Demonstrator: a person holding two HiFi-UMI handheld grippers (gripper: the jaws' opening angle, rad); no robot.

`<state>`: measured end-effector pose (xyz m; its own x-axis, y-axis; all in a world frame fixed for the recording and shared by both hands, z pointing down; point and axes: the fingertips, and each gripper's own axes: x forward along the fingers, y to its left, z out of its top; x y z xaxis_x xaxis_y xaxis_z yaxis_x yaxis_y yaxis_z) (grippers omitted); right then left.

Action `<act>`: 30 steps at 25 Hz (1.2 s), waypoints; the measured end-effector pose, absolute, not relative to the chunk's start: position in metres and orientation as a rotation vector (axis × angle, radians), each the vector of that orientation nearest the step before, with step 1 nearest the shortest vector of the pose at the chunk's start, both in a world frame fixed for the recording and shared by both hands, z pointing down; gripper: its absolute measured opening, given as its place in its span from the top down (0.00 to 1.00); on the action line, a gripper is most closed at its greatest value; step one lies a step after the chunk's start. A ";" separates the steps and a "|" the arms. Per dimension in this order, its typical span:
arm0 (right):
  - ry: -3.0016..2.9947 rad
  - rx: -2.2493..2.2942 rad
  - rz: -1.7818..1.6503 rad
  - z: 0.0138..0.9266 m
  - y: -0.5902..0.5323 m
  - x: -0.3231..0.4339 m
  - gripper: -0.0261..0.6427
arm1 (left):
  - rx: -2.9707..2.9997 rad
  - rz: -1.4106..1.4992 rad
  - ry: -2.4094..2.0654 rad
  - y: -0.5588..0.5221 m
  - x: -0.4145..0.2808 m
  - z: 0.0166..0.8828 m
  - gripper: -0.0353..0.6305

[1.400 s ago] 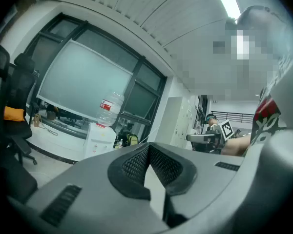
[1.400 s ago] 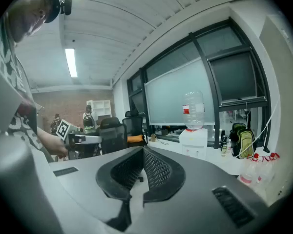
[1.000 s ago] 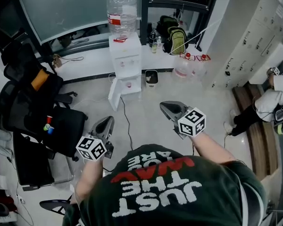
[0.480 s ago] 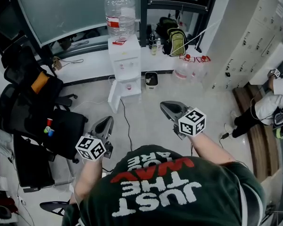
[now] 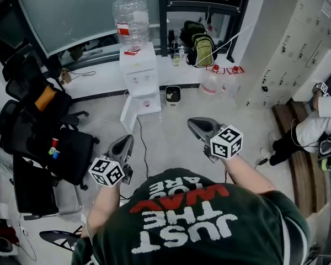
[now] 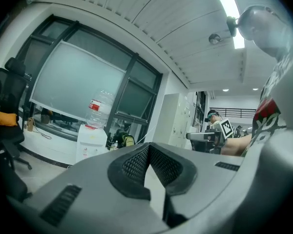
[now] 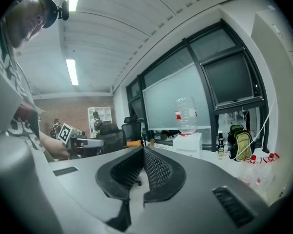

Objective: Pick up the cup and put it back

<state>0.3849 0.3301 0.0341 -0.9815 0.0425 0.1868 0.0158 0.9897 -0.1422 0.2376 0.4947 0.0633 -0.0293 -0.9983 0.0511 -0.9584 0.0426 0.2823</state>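
Holding left gripper (image 5: 123, 146) and right gripper (image 5: 194, 125) pinched shut on nothing over the floor (image 5: 171, 115), facing the water dispenser (image 5: 139, 79) past a trailing cable (image 5: 139, 148), office chairs (image 5: 38, 109) off left, and can't tell if that reddish speck (image 5: 147, 103) in its open cabinet is the cup.

a bottle (image 5: 131, 20) sits on the water dispenser (image 5: 139, 77) against the ledge (image 5: 94, 79); a backpack (image 5: 202, 48) lies on the ledge to its right, chairs (image 5: 38, 120) stand left.
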 end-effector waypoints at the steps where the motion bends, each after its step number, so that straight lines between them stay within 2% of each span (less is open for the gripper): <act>1: -2.944 -0.047 0.215 0.035 0.324 0.391 0.91 | 2.004 -0.249 -2.085 0.490 0.244 0.064 0.94; 8: -2.918 -0.074 0.266 0.054 0.291 0.405 0.91 | 1.961 -0.249 -2.088 0.464 0.261 0.075 0.94; 14: -2.889 -0.095 0.256 0.067 0.287 0.360 0.91 | 1.936 -0.278 -2.085 0.461 0.216 0.089 0.94; 18: -2.867 -0.070 0.236 0.078 0.282 0.300 0.91 | 1.958 -0.306 -2.049 0.452 0.156 0.105 0.94; 30: -2.873 0.081 0.220 0.066 0.264 0.045 0.91 | 2.159 -0.230 -1.857 0.389 -0.100 0.107 0.94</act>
<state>0.0446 0.2640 0.0659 -0.9651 -0.0352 0.2595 -0.0743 0.9870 -0.1424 -0.1005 0.3892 0.1074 0.1593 -0.9852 0.0633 -0.9401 -0.1318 0.3143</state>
